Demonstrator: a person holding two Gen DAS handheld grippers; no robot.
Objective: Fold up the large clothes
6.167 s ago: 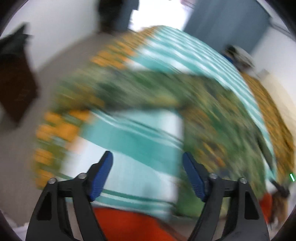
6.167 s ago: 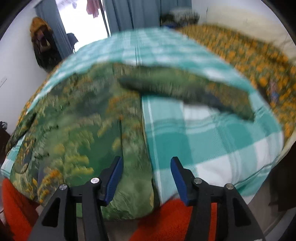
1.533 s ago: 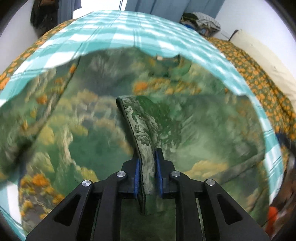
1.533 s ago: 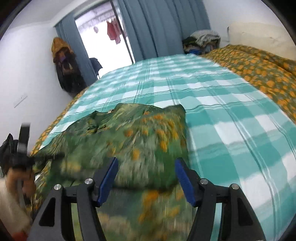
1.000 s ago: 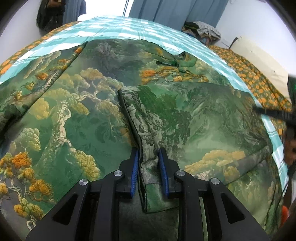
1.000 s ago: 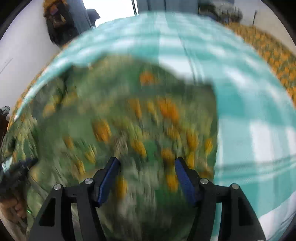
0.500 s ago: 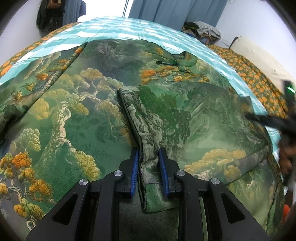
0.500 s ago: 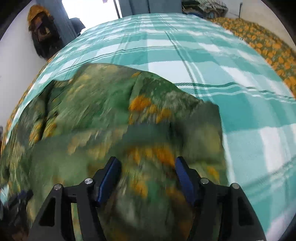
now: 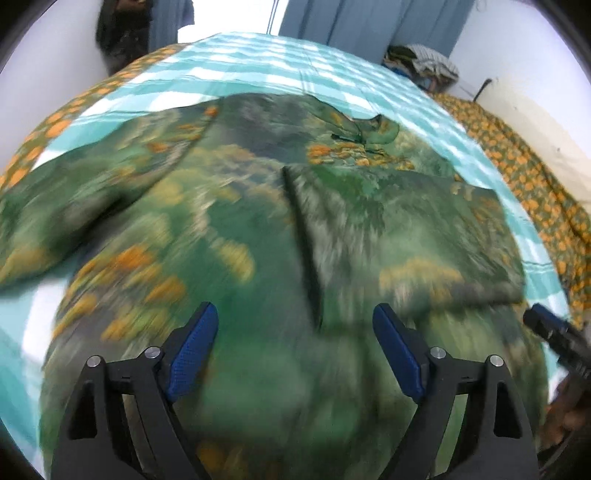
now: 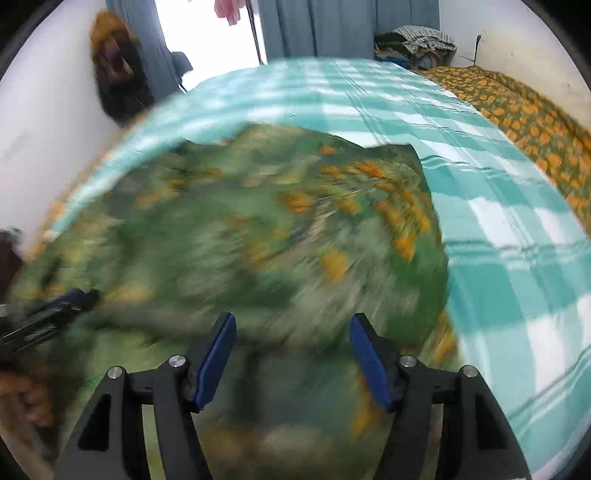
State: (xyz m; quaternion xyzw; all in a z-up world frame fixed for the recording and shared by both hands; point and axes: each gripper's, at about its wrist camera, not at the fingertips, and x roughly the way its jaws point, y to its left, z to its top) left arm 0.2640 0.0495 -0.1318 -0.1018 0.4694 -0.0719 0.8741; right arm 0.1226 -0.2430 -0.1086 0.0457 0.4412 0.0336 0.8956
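Note:
A large green garment with orange tree print (image 9: 236, 229) lies spread on the teal checked bed cover (image 9: 258, 62). Its right part is folded over onto the middle, with the fold edge (image 9: 299, 229) running away from me. My left gripper (image 9: 295, 347) is open and empty above the near end of that fold. My right gripper (image 10: 291, 354) is open and empty over the garment's (image 10: 258, 229) right side. The right gripper also shows at the right edge of the left wrist view (image 9: 554, 332). Both views are blurred by motion.
An orange-flowered blanket (image 10: 517, 99) lies along the bed's right side. A pile of clothes (image 10: 417, 44) sits by the far wall near blue curtains (image 10: 332, 26). Dark clothes (image 10: 114, 74) hang on the left wall. The teal cover (image 10: 517, 258) is bare right of the garment.
My left gripper has let go of the folded edge and opened, pulling back and up. My right gripper stays open and has shifted over the garment.

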